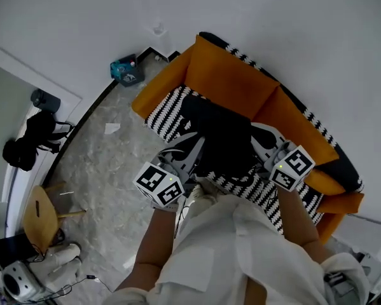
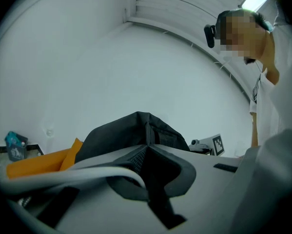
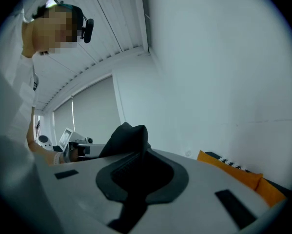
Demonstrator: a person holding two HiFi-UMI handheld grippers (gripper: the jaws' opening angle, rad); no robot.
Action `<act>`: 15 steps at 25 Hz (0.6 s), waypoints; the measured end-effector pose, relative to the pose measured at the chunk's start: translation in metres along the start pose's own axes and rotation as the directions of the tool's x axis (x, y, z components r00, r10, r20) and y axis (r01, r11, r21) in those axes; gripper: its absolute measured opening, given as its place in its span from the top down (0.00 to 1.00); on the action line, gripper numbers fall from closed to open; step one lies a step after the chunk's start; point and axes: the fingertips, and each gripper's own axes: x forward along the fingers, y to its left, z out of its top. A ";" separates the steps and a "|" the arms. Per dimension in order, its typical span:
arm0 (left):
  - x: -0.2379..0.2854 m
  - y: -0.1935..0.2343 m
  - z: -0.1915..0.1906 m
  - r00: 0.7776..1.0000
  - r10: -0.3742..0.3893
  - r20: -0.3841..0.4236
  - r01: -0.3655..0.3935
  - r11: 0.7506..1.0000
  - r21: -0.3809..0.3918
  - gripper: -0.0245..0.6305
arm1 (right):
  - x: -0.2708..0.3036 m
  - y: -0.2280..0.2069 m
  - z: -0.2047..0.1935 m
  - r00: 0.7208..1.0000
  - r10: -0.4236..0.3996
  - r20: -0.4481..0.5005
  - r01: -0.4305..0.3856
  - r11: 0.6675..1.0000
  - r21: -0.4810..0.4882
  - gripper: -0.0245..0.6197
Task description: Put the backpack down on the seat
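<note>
– Where's the backpack [image 1: 219, 138]?
– Mid-frame, over the seat [image 1: 166, 112]; my left tool [image 1: 180, 157] and right tool [image 1: 266, 150] both clamp it.
– Risk?
– One releasing early, I think; it could topple floorward.

Left tongs [image 1: 185, 150] and right tongs [image 1: 267, 147], held side by side before the body, jaws closed on opposite flanks of the backpack [image 1: 219, 135]

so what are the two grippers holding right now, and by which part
The black fabric backpack, held by both: left gripper pinches its left edge, right gripper its right edge.
</note>
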 end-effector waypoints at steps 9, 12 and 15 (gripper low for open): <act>0.064 0.042 -0.069 0.994 0.000 -0.106 -0.003 0.999 -0.033 0.92 | 0.005 -0.083 -0.065 0.989 -0.030 -0.142 0.034 0.999 0.025 0.91; 0.081 0.059 -0.093 0.990 0.007 -0.137 -0.014 0.999 -0.050 0.92 | 0.009 -0.105 -0.089 0.981 -0.045 -0.187 0.051 0.998 0.027 0.91; 0.094 0.079 -0.116 0.984 0.019 -0.177 -0.032 0.997 -0.073 0.92 | 0.015 -0.126 -0.114 0.971 -0.061 -0.230 0.072 0.997 0.039 0.91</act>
